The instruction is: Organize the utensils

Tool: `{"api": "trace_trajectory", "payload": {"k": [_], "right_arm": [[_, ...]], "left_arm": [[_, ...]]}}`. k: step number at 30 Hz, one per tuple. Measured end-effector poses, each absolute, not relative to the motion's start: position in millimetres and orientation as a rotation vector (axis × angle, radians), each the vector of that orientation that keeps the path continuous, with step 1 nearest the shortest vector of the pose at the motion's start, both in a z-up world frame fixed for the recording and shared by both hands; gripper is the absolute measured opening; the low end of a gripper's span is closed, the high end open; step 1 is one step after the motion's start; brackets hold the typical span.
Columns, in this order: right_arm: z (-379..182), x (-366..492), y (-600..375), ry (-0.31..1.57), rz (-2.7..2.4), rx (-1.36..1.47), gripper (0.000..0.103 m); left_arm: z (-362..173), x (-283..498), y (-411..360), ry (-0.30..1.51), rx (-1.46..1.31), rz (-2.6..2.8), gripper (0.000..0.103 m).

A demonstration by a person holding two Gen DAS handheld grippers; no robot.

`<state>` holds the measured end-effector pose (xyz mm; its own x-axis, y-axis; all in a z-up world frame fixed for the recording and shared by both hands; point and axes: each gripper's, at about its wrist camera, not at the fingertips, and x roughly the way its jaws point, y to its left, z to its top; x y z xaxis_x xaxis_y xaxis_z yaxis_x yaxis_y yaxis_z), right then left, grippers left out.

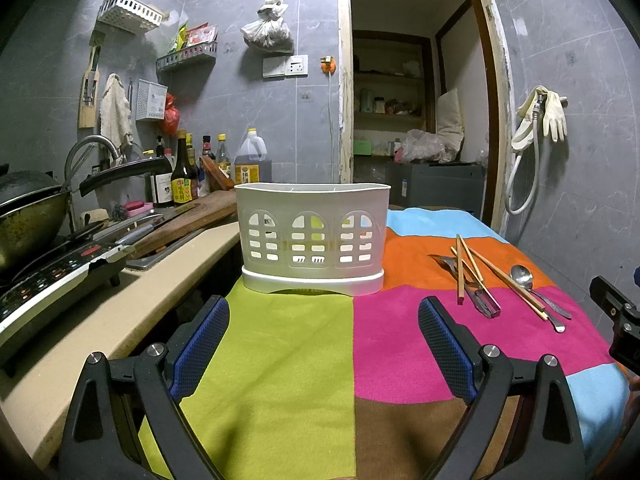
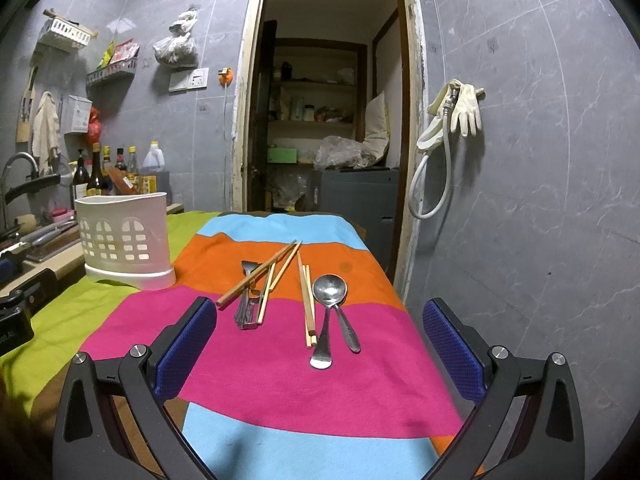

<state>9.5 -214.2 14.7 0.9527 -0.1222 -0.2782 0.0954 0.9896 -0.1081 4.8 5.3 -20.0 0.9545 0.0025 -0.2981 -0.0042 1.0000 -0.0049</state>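
Note:
A white slotted utensil caddy (image 1: 312, 236) (image 2: 124, 238) stands upright on the colourful patchwork cloth (image 1: 288, 360) (image 2: 280, 380). To its right lie wooden chopsticks (image 1: 500, 276) (image 2: 306, 304), two metal spoons (image 1: 524, 276) (image 2: 330, 292) and metal forks (image 1: 474, 284) (image 2: 248, 296), partly crossed by chopsticks. My left gripper (image 1: 324, 344) is open, facing the caddy from a short way off, with nothing between its fingers. My right gripper (image 2: 320, 348) is open too, hovering just short of the spoon handles. Part of the right gripper's body shows at the left wrist view's right edge.
A beige counter (image 1: 120, 308) runs along the left with an induction cooker (image 1: 48, 280), a wok (image 1: 28, 216), a cutting board with knives (image 1: 176, 220) and several sauce bottles (image 1: 184, 176). An open doorway (image 2: 324, 120) lies behind; a hose and gloves (image 2: 452, 120) hang on the right wall.

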Motion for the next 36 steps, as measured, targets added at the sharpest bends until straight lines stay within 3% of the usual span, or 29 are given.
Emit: {"api": "trace_trajectory", "payload": {"k": [36], "right_arm": [[56.0, 82.3, -283.4, 0.273, -0.122, -0.144, 0.103]], "left_arm": [[35.9, 115.2, -67.5, 0.335, 0.150, -0.160, 0.093]]}}
